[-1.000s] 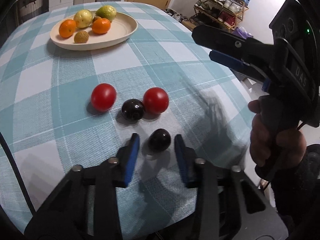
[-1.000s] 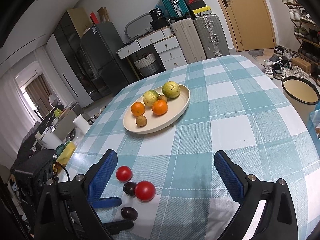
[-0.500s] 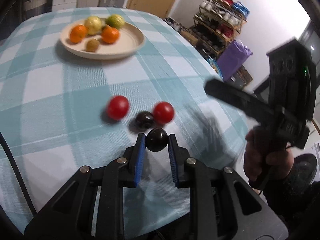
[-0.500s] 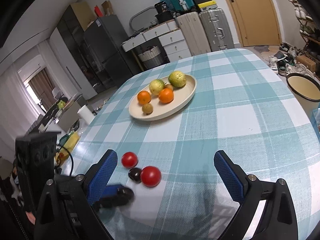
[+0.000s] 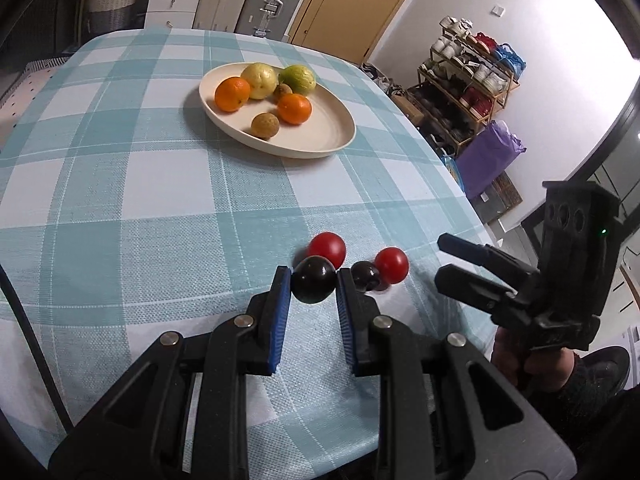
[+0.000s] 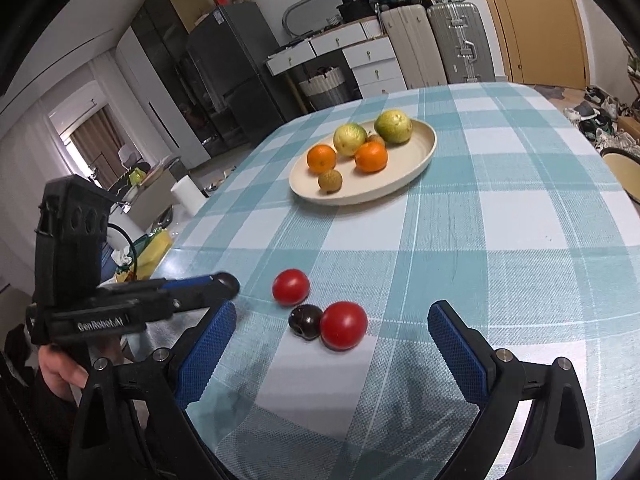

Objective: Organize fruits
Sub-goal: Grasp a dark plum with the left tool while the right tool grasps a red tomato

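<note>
Left wrist view, lower centre of frame: the left gripper [image 5: 313, 286] pinches a dark plum [image 5: 313, 285] between its blue pads [image 5: 282, 300], one pad on each side. The fruit is round, with no long axis to align. It appears lifted clear of the checked tablecloth [image 5: 160, 200], though the gap beneath cannot be confirmed.

Just beyond the held fruit, mid-frame right of centre, three fruits lie on the cloth: a red tomato [image 5: 327, 247], a second dark plum [image 5: 365, 275] and another red tomato [image 5: 392, 265], the last two touching.

Right wrist view, bottom of frame: the right gripper [image 6: 328, 344] has its fingers spread wide and empty, angled down at the cloth, with the second plum and nearer tomato lying just ahead between the fingertips.

Upper centre of the left view: the cream plate [image 5: 336, 136] holding citrus and two small brown fruits. It lies straight ahead of the left fingers and well apart from them, with bare space on its near right portion. Judgement: the left hand carries forward to that space; the right hand is nearer the remaining fruits.
</note>
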The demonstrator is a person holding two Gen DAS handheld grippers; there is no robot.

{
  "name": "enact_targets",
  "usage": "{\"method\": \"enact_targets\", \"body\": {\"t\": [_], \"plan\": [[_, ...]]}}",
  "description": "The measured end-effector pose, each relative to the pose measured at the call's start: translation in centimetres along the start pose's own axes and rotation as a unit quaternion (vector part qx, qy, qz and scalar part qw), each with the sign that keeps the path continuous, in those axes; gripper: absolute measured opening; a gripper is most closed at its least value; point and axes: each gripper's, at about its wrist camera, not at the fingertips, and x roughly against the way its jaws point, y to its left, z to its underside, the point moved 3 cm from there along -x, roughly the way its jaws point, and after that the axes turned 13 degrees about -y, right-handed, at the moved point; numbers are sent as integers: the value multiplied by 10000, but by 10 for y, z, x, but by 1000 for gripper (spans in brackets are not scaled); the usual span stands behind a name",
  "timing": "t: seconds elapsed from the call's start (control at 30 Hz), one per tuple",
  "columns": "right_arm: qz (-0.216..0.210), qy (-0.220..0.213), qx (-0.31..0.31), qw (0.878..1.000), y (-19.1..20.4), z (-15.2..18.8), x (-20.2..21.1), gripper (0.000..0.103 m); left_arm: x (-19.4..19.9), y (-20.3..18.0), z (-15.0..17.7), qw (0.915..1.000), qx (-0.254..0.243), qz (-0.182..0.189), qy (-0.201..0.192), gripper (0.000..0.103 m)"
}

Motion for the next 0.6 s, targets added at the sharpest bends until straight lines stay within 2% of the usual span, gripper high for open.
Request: {"method": "enact_targets", "body": {"t": [0.1, 0.4, 0.47, 0.6], "plan": [[-15, 81, -2, 10000, -1, 4, -4, 94, 0, 3, -1, 10000, 45, 5, -21, 20], [-111, 346, -105, 9993, -3, 14, -21, 67, -1, 12, -1, 9998, 176, -15, -18, 20], [-141, 400, -169, 9990, -4, 15, -25, 57, -2, 14, 0, 9998, 198, -30, -13, 20], [-218, 476, -293, 9982, -7, 18, -30, 48, -4, 17, 0, 9997, 246, -52, 10, 20]]}}
